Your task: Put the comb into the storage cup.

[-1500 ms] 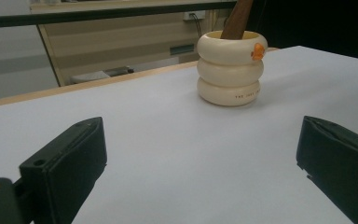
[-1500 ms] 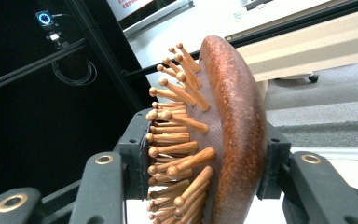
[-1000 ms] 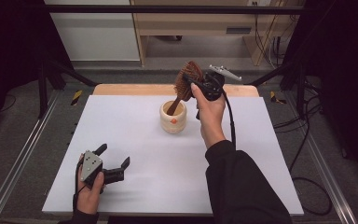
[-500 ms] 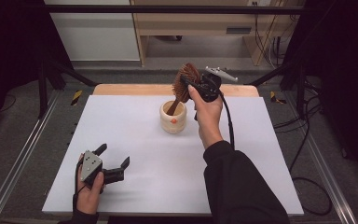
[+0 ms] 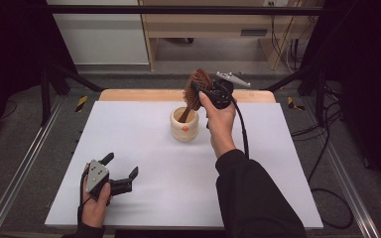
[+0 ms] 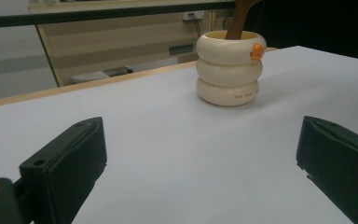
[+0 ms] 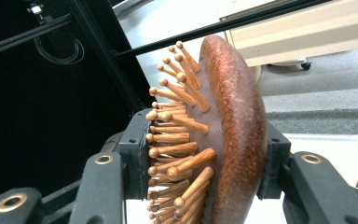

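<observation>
- While the right gripper (image 5: 202, 90) clamps the head of a wooden hairbrush (image 5: 196, 89), the brush's handle sits down inside the cream holder (image 5: 184, 124); judging from this, the step in hand is either seating the brush in the holder or drawing it out, and the pictures alone do not settle which.
- Seen in the right gripper view, the jaws grasp the hairbrush (image 7: 223, 135) across its thickness: one jaw presses on the bristle side, the other on the smooth rounded back.
- Its long axis runs steeply, tilted off vertical: the head is up and leans toward about 1 o'clock in the high view, the handle points down toward 7 o'clock into the holder's mouth.
- Bristles (image 7: 177, 126) face away from the smooth back, toward the left of the right gripper view.
- Holder and brush stand on the white counter (image 5: 129, 148) toward 12 o'clock, near the far edge.
- At about 7 o'clock, well apart from the holder, the left gripper (image 5: 121, 171) rests low with its jaws released and nothing between them; its own view shows the cream holder (image 6: 228, 70) ahead.
- Next move, as I judge it, calls for keeping the handle lined up with the holder's opening and moving along that tilted axis, so the holder is not tipped.
</observation>
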A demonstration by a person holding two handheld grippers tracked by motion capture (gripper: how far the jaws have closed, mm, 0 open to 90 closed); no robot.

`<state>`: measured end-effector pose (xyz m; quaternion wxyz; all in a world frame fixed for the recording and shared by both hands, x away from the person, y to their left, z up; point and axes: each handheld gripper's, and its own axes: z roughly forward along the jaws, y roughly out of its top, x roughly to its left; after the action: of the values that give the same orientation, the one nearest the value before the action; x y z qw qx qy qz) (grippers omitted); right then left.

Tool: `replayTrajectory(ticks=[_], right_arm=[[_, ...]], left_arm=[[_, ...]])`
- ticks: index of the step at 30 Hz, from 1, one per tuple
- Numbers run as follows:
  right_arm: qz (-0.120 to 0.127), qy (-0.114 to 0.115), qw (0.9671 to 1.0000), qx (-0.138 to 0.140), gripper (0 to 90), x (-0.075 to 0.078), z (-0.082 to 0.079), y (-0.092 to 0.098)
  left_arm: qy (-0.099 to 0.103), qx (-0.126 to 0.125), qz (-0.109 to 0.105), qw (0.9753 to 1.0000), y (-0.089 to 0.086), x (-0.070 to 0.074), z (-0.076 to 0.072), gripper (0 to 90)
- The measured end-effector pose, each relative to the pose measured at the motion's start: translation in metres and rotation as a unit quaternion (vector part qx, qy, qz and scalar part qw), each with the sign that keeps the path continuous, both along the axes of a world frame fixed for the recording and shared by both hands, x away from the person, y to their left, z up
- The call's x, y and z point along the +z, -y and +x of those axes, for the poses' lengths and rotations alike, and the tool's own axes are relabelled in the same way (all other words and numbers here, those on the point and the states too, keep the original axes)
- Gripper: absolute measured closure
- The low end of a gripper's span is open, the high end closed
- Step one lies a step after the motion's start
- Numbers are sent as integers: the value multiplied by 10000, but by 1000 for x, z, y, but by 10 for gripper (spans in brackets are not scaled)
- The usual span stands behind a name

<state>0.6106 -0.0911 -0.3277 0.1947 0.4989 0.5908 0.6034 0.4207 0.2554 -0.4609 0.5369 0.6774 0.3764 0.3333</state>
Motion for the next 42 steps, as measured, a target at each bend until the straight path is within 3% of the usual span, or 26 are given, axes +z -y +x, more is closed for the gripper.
replayTrajectory(ticks=[42], right_arm=[[-110, -144, 9998, 0, 493, -15, 3, -4]], left_arm=[[3, 8, 0, 10000, 1, 0, -1, 17]])
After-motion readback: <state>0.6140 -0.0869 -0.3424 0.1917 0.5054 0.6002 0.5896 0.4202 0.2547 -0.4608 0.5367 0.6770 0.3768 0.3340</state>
